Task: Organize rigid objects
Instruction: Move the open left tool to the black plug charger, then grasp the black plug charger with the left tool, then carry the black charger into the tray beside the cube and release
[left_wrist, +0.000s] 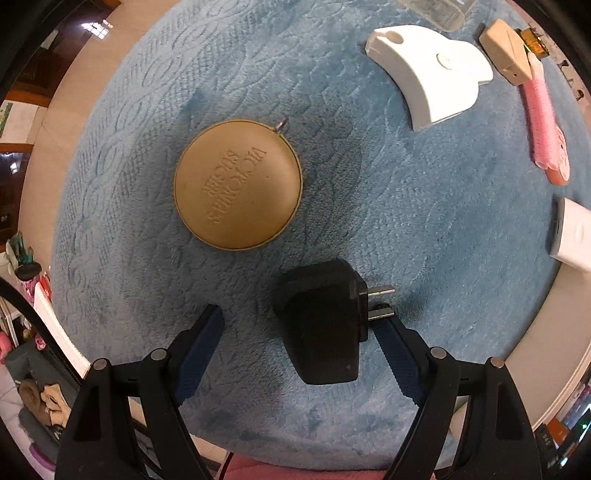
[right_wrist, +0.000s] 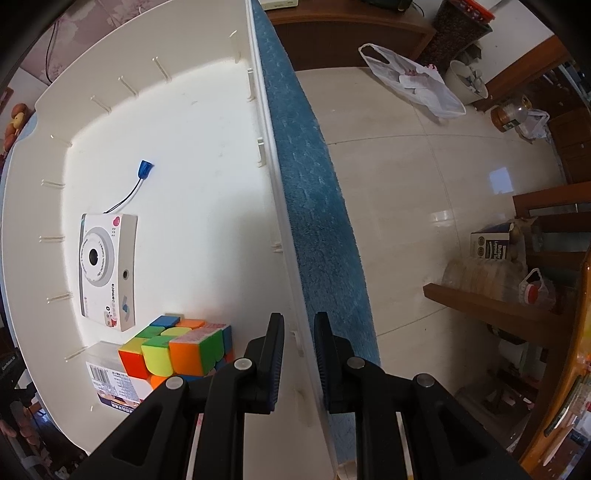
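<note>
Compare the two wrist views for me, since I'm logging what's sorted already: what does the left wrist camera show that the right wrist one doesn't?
Only the left wrist view shows the unsorted items: a black plug adapter between the open left gripper fingers, a round tan zip case, a curved white plastic piece and a pink knife-like tool.

Only the right wrist view shows the white plastic bin holding a white toy camera and a multicoloured puzzle cube, with the right gripper clamped on the bin's rim.

Both show the blue fleecy cloth.

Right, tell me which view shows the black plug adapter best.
The left wrist view: the black plug adapter lies on the blue mat between the open left gripper fingers, prongs visible. The right wrist view shows none of it.
</note>
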